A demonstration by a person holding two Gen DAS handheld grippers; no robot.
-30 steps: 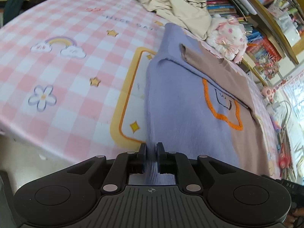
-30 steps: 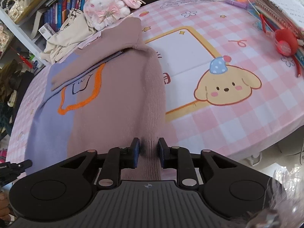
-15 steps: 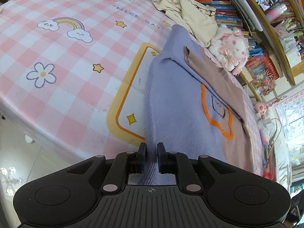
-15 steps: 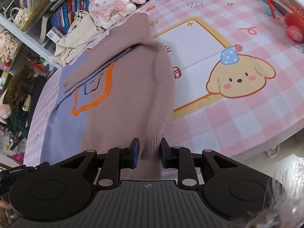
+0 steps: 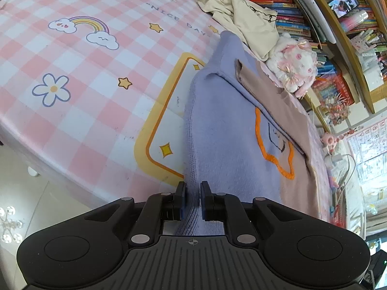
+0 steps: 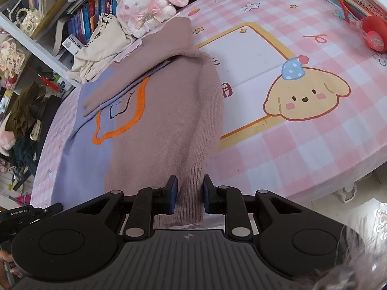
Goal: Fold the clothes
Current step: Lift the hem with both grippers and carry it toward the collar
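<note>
A knit sweater, lavender on one half (image 5: 225, 130) and dusty pink on the other (image 6: 167, 125), lies on a pink checked table with its sleeves folded across the chest and an orange outline on the front. My left gripper (image 5: 192, 192) is shut on the lavender hem corner and holds it lifted off the table. My right gripper (image 6: 190, 189) is shut on the pink hem corner (image 6: 193, 193), also lifted, with the cloth bunched thick between the jaws.
A cream garment (image 5: 241, 17) and a pink plush rabbit (image 6: 142, 7) lie at the far edge by the bookshelves (image 5: 314, 12). A red scoop (image 6: 372, 31) and pens lie at the far right. The table's front edge (image 5: 60, 166) drops to the floor.
Both grippers have lifted the sweater's hem higher and pulled back; more of the table shows in both views. The right jaws stand slightly wider around the cloth.
</note>
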